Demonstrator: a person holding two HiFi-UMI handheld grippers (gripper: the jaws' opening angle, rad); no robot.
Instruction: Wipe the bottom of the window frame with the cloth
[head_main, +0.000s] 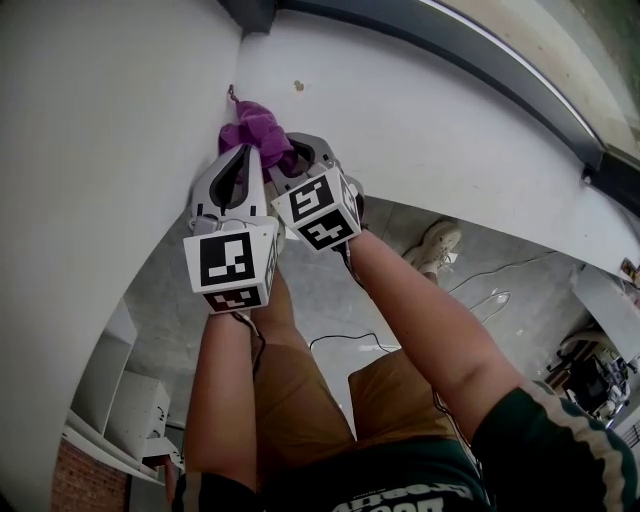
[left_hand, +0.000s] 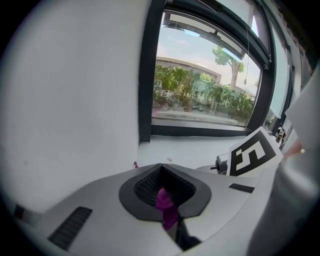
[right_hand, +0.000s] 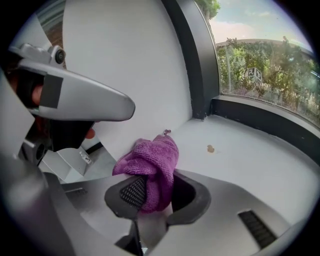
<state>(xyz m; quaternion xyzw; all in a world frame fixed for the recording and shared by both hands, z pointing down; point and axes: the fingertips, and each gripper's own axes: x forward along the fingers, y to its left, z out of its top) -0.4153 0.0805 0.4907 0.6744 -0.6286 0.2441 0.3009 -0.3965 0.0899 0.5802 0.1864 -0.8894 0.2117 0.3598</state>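
Cloth (right_hand: 150, 165): purple. Left gripper (left_hand: 162, 190) and right gripper (right_hand: 152, 195): pale grey shells, black cross-hatched pads; marker cubes (head_main: 232, 262) are white with black square patterns. Window frame (left_hand: 146, 75): black. Sill (right_hand: 260, 165): white, one tan spot (right_hand: 210, 148). Shorts (head_main: 290, 390): brown. Sleeve (head_main: 540, 430): dark green, pale stripes.

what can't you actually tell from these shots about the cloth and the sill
Head view: whether the cloth presses on the sill; its own folds hide the underside.
Left gripper view: most of the cloth; the body of the left hand-held gripper covers all but a sliver between its jaws.
Right gripper view: what the small spot on the sill is; too small.
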